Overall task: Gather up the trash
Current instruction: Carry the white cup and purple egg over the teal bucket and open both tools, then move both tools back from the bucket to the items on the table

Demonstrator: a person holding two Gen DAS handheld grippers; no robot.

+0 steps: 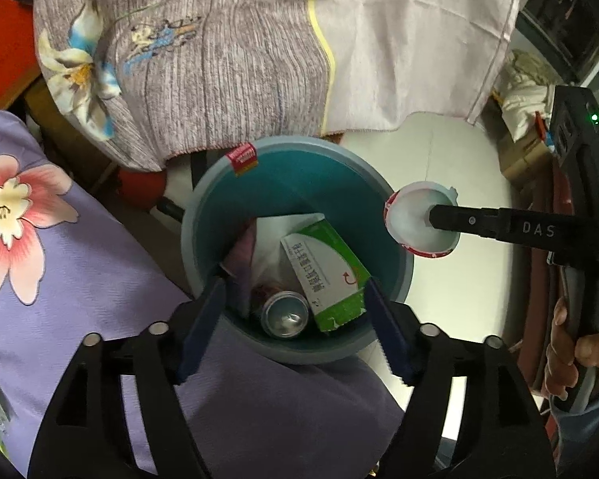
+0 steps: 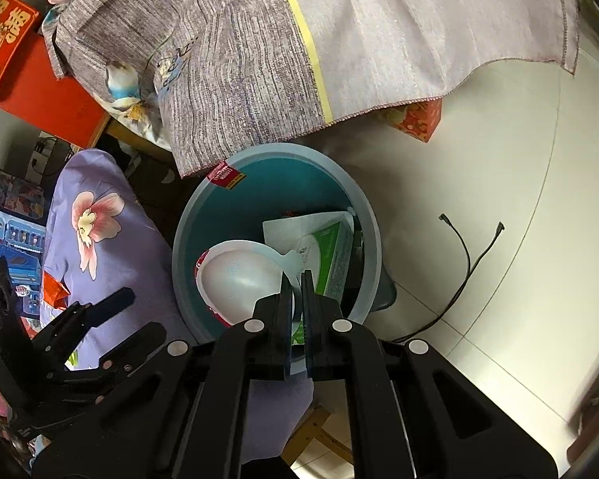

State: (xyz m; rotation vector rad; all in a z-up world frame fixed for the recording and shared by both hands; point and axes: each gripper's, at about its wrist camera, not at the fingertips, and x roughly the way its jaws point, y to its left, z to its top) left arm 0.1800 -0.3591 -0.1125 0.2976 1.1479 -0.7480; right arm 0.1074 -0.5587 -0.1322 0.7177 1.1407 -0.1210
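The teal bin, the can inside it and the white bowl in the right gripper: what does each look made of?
Bin: likely plastic, a smooth matte wall with a moulded paler rim. Can: metal, probably aluminium, with a shiny silvery end. White bowl, pinched in the right gripper: thin disposable paper or foam, with a matte interior and a torn rim; which one is unclear.

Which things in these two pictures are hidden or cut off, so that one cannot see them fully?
- Bin bottom: both views, covered by the green box, can and paper.
- Can's side and label: left wrist view, only its top shows; in the right wrist view the white bowl hides it.
- Bowl's outside print: both views, only a red rim edge shows.
- Cable far end: right wrist view, behind the right claw.
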